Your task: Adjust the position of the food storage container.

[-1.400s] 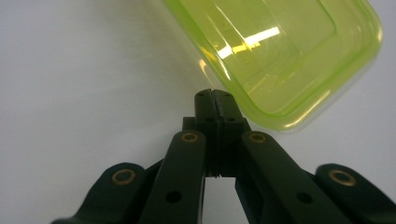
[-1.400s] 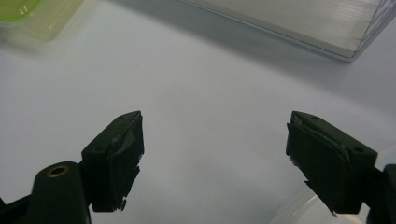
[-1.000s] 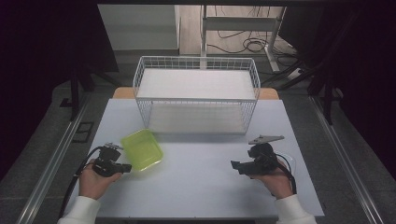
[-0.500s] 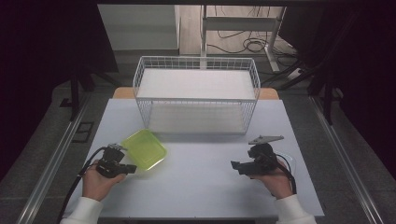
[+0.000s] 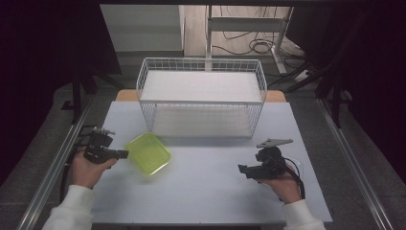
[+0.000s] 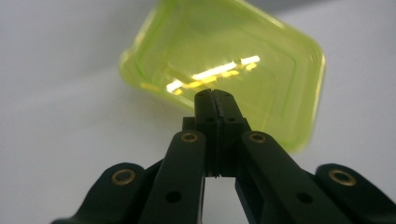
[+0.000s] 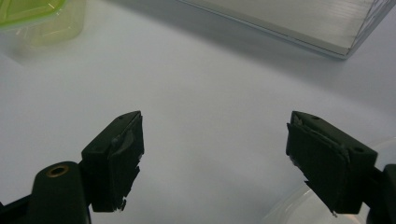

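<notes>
A translucent yellow-green plastic container (image 5: 147,153) hangs tilted just above the white table, left of centre. My left gripper (image 5: 122,154) is shut on its left rim. In the left gripper view the two jaws (image 6: 215,95) press together on the near edge of the container (image 6: 261,70), whose inside faces the camera. My right gripper (image 5: 244,170) rests low over the table at the right, open, pointing left. The right gripper view has its jaws (image 7: 215,154) wide apart over bare table, with the container (image 7: 37,18) far off at the top left.
A white wire basket (image 5: 201,91) with a white board inside stands at the back middle of the table (image 5: 206,201). A clear round rim (image 7: 289,205) lies under the right gripper. Metal rails run along both table sides.
My left hand has risen and moved toward the far side, and the container has lifted and tilted with it. The right hand has stayed in place.
</notes>
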The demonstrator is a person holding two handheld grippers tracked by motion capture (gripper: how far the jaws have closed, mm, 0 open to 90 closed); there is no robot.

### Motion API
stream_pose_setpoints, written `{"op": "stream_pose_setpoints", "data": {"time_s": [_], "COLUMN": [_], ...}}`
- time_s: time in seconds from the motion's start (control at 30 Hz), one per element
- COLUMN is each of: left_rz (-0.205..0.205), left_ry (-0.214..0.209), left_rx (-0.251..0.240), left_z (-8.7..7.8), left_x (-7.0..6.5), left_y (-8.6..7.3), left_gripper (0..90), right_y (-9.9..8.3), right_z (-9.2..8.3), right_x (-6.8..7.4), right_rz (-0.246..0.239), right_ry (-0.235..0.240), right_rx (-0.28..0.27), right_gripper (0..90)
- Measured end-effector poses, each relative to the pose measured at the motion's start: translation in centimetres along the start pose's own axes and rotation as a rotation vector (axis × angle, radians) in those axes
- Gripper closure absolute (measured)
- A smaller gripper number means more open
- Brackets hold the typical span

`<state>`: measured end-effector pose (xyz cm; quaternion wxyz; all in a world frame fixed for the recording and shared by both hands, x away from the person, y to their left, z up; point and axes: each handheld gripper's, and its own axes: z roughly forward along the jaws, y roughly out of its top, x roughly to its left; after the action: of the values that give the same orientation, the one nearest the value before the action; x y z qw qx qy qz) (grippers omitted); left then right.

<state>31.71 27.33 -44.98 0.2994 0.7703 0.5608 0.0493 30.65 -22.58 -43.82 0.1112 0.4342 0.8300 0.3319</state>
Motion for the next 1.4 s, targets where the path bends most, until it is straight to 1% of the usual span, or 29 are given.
{"op": "stream_pose_setpoints", "data": {"time_s": [0.03,0.07,0.13,0.17,0.2,0.23,0.3,0.33,0.37,0.43,0.47,0.57,0.6,0.63,0.67,0.73,0.77,0.8,0.93,1.0,1.07,1.13,1.2,1.27,1.3,1.4], "left_rz": [0.005,0.005,0.003,0.001,0.001,-0.002,0.001,0.001,-0.001,-0.001,-0.001,0.007,0.006,-0.006,-0.001,-0.007,-0.013,-0.013,-0.006,-0.004,-0.003,0.012,0.026,0.017,0.024,0.021], "left_ry": [0.009,0.009,0.037,0.047,0.047,0.057,0.09,0.09,0.093,0.102,0.102,0.106,0.109,0.101,0.084,0.079,0.063,0.063,0.036,0.021,-0.003,-0.019,-0.03,-0.035,-0.038,-0.04], "left_rx": [0.014,0.014,0.043,0.052,0.052,0.061,0.09,0.09,0.108,0.128,0.128,0.162,0.16,0.151,0.16,0.157,0.152,0.152,0.154,0.156,0.156,0.161,0.166,0.157,0.16,0.172], "left_z": [0.3,0.3,1.2,1.6,1.6,2.0,3.1,3.1,3.9,4.5,4.5,5.2,5.2,5.2,5.0,5.0,4.9,4.9,4.8,4.9,5.0,4.9,4.8,4.8,4.8,5.0], "left_x": [0.4,0.4,1.3,1.6,1.6,1.9,2.7,2.7,3.2,3.6,3.6,4.1,4.2,4.3,4.6,4.7,4.8,4.8,4.7,4.4,4.0,3.5,3.0,2.4,2.1,1.4], "left_y": [1.0,1.0,2.9,3.4,3.4,3.8,4.9,4.9,5.4,5.7,5.7,5.7,5.7,5.5,5.3,5.2,4.9,4.9,4.2,4.0,3.5,3.1,2.7,2.4,2.2,1.8], "left_gripper": [89.9,89.9,89.9,89.9,89.9,89.9,89.9,89.9,89.9,89.9,89.9,89.9,90.0,90.0,90.0,90.0,90.0,90.0,90.0,90.0,90.0,90.0,90.0,90.0,90.0,90.0], "right_y": [0.0,0.0,0.1,0.1,0.1,0.1,0.0,0.0,-0.1,-0.2,-0.3,-0.4,-0.4,-0.5,-0.5,-0.5,-0.6,-0.6,-0.6,-0.5,-0.5,-0.5,-0.6,-0.6,-0.6,-0.5], "right_z": [-0.1,-0.1,-0.4,-0.5,-0.6,-0.6,-0.9,-1.0,-1.0,-1.1,-1.1,-1.2,-1.3,-1.3,-1.4,-1.4,-1.3,-1.3,-1.2,-1.2,-1.1,-1.1,-1.0,-1.1,-1.1,-1.2], "right_x": [0.0,0.0,0.1,0.1,0.2,0.2,0.1,0.1,0.0,-0.1,-0.2,-0.4,-0.4,-0.4,-0.5,-0.5,-0.5,-0.5,-0.2,-0.1,0.0,0.0,0.0,0.0,0.0,0.1], "right_rz": [-0.002,-0.002,-0.002,-0.004,0.0,0.0,0.003,0.002,0.002,0.007,0.009,0.011,0.008,0.013,0.011,0.014,0.012,0.012,0.007,0.004,0.002,0.001,0.001,0.001,0.0,-0.002], "right_ry": [-0.003,-0.003,0.001,0.0,0.001,0.001,0.007,0.008,0.009,0.006,0.006,0.002,0.002,0.002,-0.002,-0.003,-0.005,-0.005,-0.003,-0.002,-0.003,-0.003,-0.004,-0.008,-0.009,-0.01], "right_rx": [-0.009,-0.009,-0.025,-0.031,-0.036,-0.036,-0.047,-0.045,-0.05,-0.047,-0.045,-0.045,-0.045,-0.042,-0.048,-0.046,-0.047,-0.047,-0.041,-0.04,-0.038,-0.038,-0.038,-0.04,-0.042,-0.05], "right_gripper": [19.1,19.1,19.3,19.4,19.5,19.5,19.5,19.5,19.5,19.5,19.5,19.6,19.5,19.5,19.5,19.5,19.6,19.6,19.6,19.6,19.6,19.6,19.6,19.6,19.7,19.7]}}
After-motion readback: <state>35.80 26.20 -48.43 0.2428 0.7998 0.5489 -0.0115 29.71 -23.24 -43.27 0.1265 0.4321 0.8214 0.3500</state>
